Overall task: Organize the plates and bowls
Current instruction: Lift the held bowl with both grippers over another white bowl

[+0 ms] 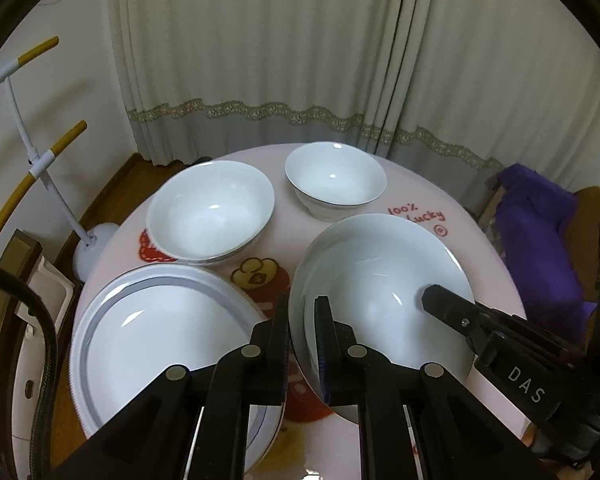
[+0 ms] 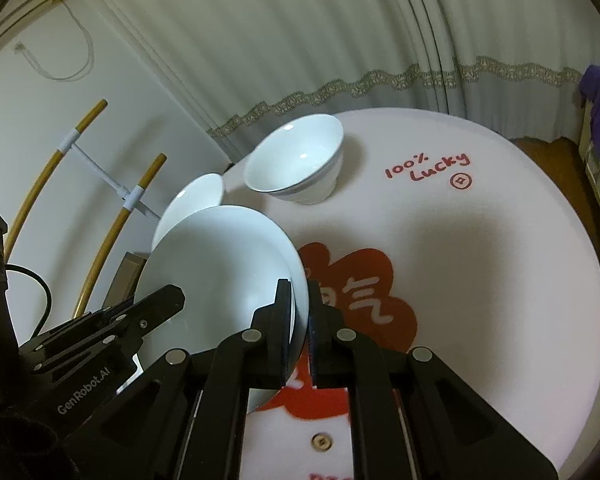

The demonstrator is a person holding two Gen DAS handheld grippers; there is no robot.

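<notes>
Both grippers hold one plain white deep plate (image 1: 384, 280), lifted and tilted above the round table (image 1: 496, 392). My left gripper (image 1: 302, 328) is shut on its left rim; my right gripper (image 1: 432, 298) enters from the right over its inside. In the right wrist view my right gripper (image 2: 300, 312) is shut on the plate's (image 2: 220, 264) right rim, with the left gripper (image 2: 168, 300) at its left. A grey-banded plate (image 1: 160, 328) lies at the near left. A wide white bowl (image 1: 210, 210) and a smaller bowl (image 1: 334, 178) stand behind.
The table cover (image 2: 480, 280) is white with red prints and "100% Lucky" text (image 2: 428, 166). Curtains (image 1: 300, 60) hang close behind. A white rack with yellow bars (image 1: 40, 160) stands left of the table. A purple cloth (image 1: 540, 240) lies on a chair at the right.
</notes>
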